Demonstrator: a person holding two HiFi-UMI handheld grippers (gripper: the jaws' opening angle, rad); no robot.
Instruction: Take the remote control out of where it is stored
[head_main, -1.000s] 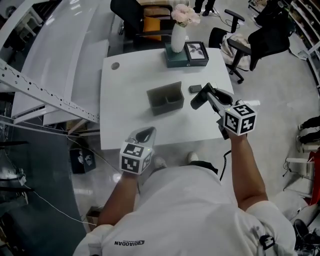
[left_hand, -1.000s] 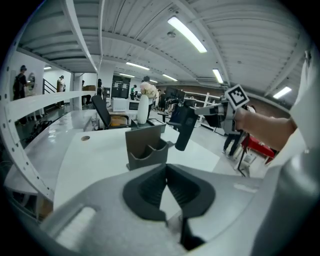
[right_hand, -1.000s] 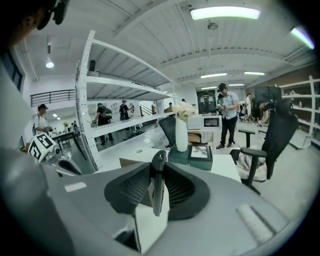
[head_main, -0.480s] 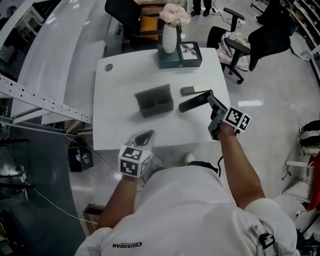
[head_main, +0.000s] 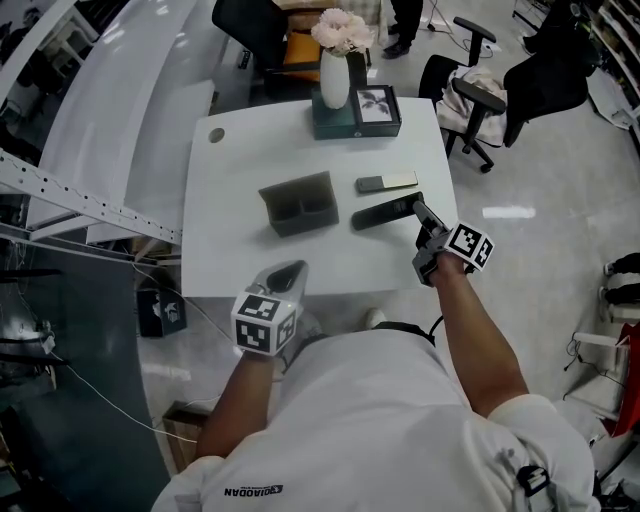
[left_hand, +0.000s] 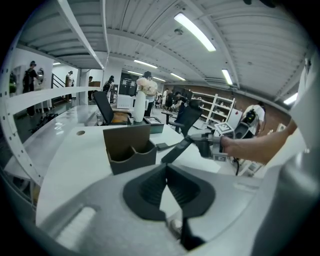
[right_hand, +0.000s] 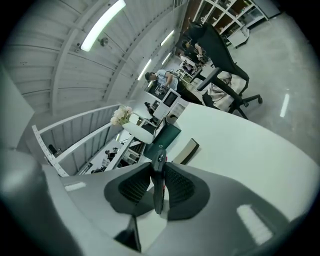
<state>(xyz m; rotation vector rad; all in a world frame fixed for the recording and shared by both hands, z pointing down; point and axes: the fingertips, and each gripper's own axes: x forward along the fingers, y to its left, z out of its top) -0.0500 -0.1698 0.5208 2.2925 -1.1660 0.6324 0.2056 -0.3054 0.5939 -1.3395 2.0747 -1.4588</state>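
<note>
My right gripper (head_main: 424, 218) is shut on one end of a long black remote control (head_main: 386, 211), which reaches left over the white table (head_main: 230, 250), just right of the dark grey two-pocket holder (head_main: 297, 203). In the right gripper view the remote (right_hand: 159, 175) stands on edge between the pads. From the left gripper view it (left_hand: 179, 148) slopes down toward the table beside the holder (left_hand: 128, 148), whose pockets look empty. My left gripper (head_main: 288, 272) hovers at the table's front edge, shut with nothing in it.
A second, grey remote (head_main: 386, 182) lies flat behind the held one. At the table's far edge stand a white vase of flowers (head_main: 334, 62) and a dark green box with a framed picture (head_main: 372, 108). Office chairs (head_main: 480, 85) stand beyond the right side.
My right gripper has brought the black remote down and to the left, from raised over the table's right side to low beside the holder. The left gripper has stayed put.
</note>
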